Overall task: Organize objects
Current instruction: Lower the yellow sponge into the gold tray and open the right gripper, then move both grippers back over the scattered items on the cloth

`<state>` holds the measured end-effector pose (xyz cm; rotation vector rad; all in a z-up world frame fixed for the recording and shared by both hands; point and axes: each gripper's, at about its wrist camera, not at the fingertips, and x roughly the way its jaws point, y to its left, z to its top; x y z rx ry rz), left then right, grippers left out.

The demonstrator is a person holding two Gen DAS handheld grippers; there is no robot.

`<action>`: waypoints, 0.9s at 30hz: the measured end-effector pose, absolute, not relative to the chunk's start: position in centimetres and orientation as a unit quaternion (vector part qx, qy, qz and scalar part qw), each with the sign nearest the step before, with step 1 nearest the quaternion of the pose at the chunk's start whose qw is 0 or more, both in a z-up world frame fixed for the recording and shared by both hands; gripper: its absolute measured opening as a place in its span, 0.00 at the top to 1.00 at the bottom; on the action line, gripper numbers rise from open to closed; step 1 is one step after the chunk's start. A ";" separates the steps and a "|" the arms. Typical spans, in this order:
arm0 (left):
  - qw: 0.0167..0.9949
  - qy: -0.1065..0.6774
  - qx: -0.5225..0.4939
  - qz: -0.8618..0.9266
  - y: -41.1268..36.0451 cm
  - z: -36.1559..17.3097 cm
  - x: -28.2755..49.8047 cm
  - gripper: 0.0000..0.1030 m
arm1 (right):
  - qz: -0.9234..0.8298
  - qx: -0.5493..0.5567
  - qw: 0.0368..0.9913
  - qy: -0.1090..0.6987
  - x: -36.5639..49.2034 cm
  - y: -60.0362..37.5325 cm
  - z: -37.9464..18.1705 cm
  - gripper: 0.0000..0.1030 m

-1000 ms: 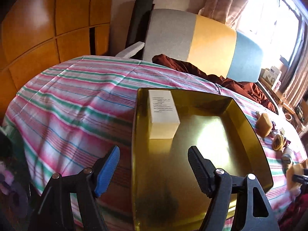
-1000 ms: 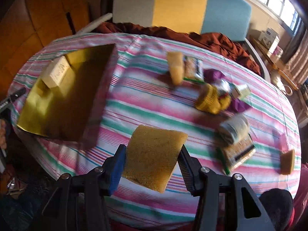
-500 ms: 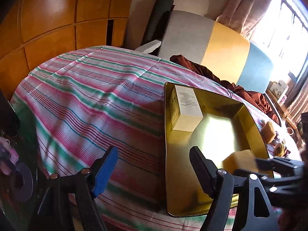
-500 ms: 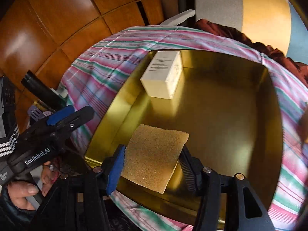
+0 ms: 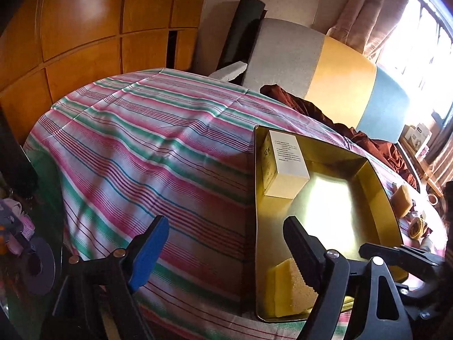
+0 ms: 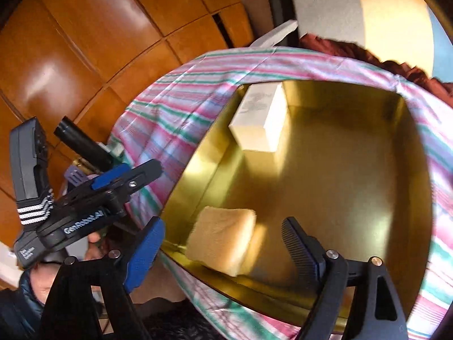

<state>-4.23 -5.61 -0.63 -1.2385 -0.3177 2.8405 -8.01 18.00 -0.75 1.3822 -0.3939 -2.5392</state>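
Note:
A gold tray (image 5: 379, 187) (image 6: 368, 192) sits on the striped tablecloth. A white box (image 5: 286, 167) (image 6: 260, 121) lies in its far left corner. A yellow sponge (image 6: 222, 239) (image 5: 288, 289) lies in the tray's near left corner. My right gripper (image 6: 223, 240) is open just above the sponge, fingers apart and not touching it. My left gripper (image 5: 223, 249) is open and empty over the tablecloth at the tray's left edge; it also shows in the right wrist view (image 6: 127, 178).
The striped tablecloth (image 5: 147, 147) covers a round table. Another sponge (image 5: 402, 198) and small items (image 5: 417, 228) lie right of the tray. A padded chair back (image 5: 325, 76) with a brown cloth (image 5: 325, 113) stands behind; wooden panels (image 5: 85, 28) at left.
My right gripper carried the sponge from the table's right side over the tray, then opened; the sponge now lies in the tray. My left gripper drew back to the left.

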 end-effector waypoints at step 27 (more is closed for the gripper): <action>0.155 0.041 -0.376 0.913 7.3 1.5 -2.3 0.14 | -0.852 0.444 -0.231 -0.156 7.4 38.6 1.9 0.16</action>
